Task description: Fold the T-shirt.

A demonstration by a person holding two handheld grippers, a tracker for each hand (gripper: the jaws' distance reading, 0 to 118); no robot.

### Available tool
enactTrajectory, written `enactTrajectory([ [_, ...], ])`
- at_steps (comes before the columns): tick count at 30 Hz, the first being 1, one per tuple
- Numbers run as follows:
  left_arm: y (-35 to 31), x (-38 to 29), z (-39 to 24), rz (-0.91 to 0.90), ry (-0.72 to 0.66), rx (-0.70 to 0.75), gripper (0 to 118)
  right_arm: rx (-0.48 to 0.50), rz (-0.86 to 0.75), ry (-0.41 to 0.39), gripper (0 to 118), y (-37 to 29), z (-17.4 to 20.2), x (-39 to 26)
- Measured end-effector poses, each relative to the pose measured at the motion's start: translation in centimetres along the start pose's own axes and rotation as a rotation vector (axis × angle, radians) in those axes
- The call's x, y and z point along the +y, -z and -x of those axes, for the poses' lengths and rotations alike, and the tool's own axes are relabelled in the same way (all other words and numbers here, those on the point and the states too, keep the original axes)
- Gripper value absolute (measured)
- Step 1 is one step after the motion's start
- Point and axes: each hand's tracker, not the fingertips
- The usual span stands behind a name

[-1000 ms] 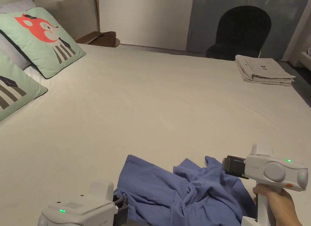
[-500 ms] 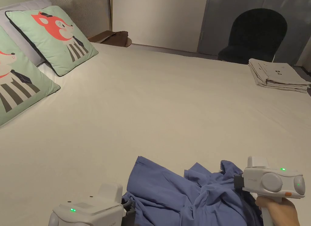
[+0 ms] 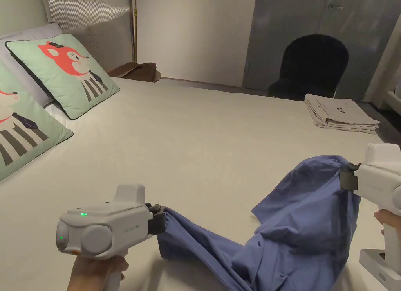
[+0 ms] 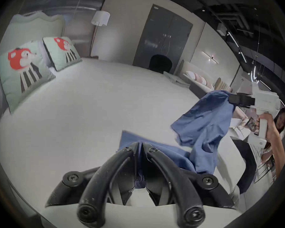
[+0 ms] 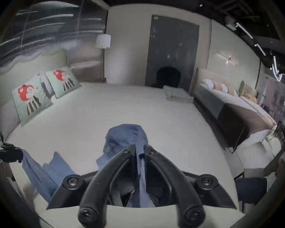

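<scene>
Lifted off the cream bed sheet (image 3: pixel 203 147) a moment ago, the crumpled blue cotton T-shirt (image 3: pixel 297 225) now hangs at lower right, the left gripper (image 3: pixel 160 219) and right gripper (image 3: pixel 344 177) each clamped on an edge, ready to spread flat.
</scene>
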Motion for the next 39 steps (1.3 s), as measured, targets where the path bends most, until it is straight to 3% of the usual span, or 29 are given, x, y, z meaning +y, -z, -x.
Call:
enactTrajectory([
  [12, 1.0, 19.1, 1.0, -0.251, 0.117, 0.191, 2, -0.156, -0.247, 0.009, 8, -0.5, -2.9, 10.8],
  [16, 2.1, 24.5, 1.7, -0.319, 0.142, 0.288, 2, -0.221, -0.302, -0.018, 8, 1.1, -3.3, 13.2],
  [19, 3.3, 27.8, 2.1, -0.356, 0.168, 0.365, 2, -0.302, -0.332, -0.085, 8, 2.6, -3.3, 14.7],
  [23, 4.5, 31.5, 2.9, -0.41, 0.168, 0.416, 2, -0.351, -0.354, -0.083, 8, 4.8, -3.5, 16.1],
  [27, 6.0, 32.4, 3.6, -0.428, 0.187, 0.465, 2, -0.337, -0.364, -0.07, 8, 6.7, -3.0, 15.8],
  [33, 9.5, 30.3, 5.6, -0.406, 0.196, 0.502, 2, -0.334, -0.343, -0.127, 8, 10.7, -0.7, 12.6],
  [39, 12.3, 25.4, 8.7, -0.308, 0.154, 0.51, 2, -0.297, -0.199, -0.071, 8, 14.5, 0.2, 7.6],
])
